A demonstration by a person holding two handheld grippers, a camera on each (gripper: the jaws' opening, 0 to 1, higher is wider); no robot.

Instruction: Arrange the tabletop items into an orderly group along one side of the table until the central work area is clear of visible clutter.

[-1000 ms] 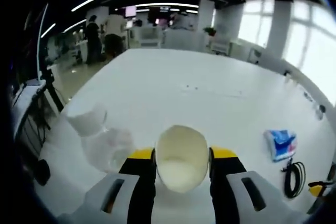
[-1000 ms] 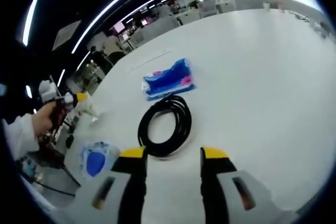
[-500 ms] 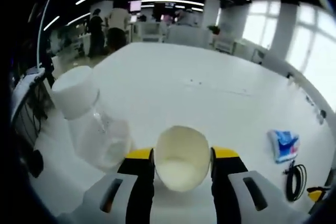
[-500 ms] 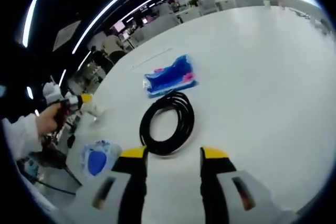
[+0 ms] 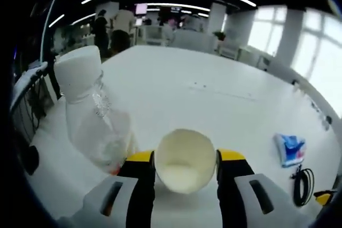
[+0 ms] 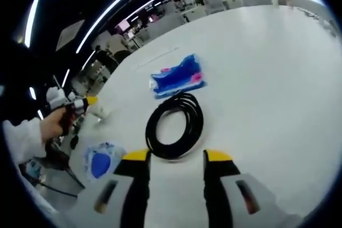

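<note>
My left gripper (image 5: 185, 159) is shut on a cream cup (image 5: 184, 158), held just above the white table (image 5: 214, 94). A clear plastic bottle (image 5: 95, 124) with a white cap (image 5: 79, 72) stands close to the cup's left. In the right gripper view my right gripper (image 6: 176, 159) is open with nothing between its jaws, just short of a black cable coil (image 6: 175, 126). Beyond the coil lies a blue packet (image 6: 178, 76). Far to the left there, a hand holds the left gripper (image 6: 80, 104). The coil (image 5: 302, 185) and the packet (image 5: 290, 149) lie at the right of the left gripper view.
A blue item in clear wrap (image 6: 100, 163) lies by the table edge, left of my right jaws. The table's left edge (image 5: 51, 132) runs close by the bottle. Desks and standing people fill the room beyond the far end.
The left gripper has carried the cup closer to the bottle, which now looms larger and taller at the left. The right gripper view has barely shifted, and its jaws stay open.
</note>
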